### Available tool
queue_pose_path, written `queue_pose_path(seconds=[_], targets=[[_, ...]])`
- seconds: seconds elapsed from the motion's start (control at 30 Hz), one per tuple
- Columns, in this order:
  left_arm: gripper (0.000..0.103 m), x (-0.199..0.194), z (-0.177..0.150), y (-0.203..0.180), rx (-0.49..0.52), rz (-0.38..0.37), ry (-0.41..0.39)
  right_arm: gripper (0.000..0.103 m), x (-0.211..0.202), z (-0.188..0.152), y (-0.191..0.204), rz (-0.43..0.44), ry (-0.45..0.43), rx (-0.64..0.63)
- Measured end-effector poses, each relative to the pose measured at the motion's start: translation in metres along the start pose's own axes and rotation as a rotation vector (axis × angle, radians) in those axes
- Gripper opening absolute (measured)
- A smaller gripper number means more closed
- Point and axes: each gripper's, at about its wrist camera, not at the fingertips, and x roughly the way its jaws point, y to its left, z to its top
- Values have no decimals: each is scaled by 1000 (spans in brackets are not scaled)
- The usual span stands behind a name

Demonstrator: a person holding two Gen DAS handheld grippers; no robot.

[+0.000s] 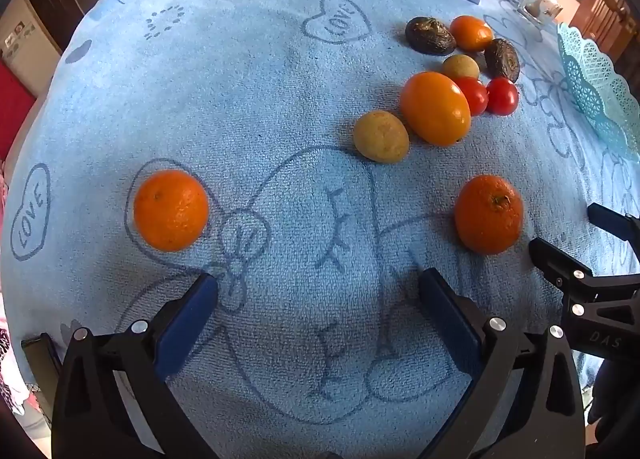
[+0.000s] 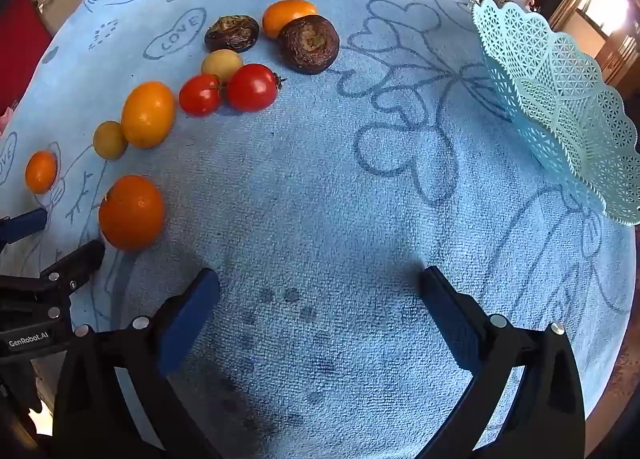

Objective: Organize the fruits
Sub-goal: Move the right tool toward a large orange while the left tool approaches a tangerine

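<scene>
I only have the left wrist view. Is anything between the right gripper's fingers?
Observer: No. The right gripper is open, with only blue cloth between its fingers.
Operator: The basket is cut off at my edge. Anything in it?
Observer: The part of the teal basket that the right wrist view shows holds nothing.
Operator: What lies between that gripper and the basket?
Observer: Only cloth, with dark blotches just ahead of the fingers.

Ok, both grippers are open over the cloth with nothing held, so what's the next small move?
Probably ease the right gripper left, around the nearest orange. It lies loose just beside that gripper, and the basket on the right looks empty.
</scene>
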Motion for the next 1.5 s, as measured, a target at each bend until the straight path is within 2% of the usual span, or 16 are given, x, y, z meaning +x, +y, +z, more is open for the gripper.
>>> queue_pose_path(seconds=[0.43, 1.0, 1.27, 1.33, 1.5], targets=[[98, 3, 6, -5, 12, -2, 8, 101, 0, 5, -7, 5, 8, 10], [98, 3, 4, -6, 51, -17, -1, 101, -3, -7, -11, -20, -7, 45], [98, 2, 2, -1, 89, -49, 13, 101, -1, 7, -8, -28, 44, 58], [98, 4, 14, 0, 107, -62, 21, 101, 0, 11, -8, -31, 58, 62], [98, -1, 19, 8, 119, -61, 15, 101, 1, 23, -8, -26, 86, 98]])
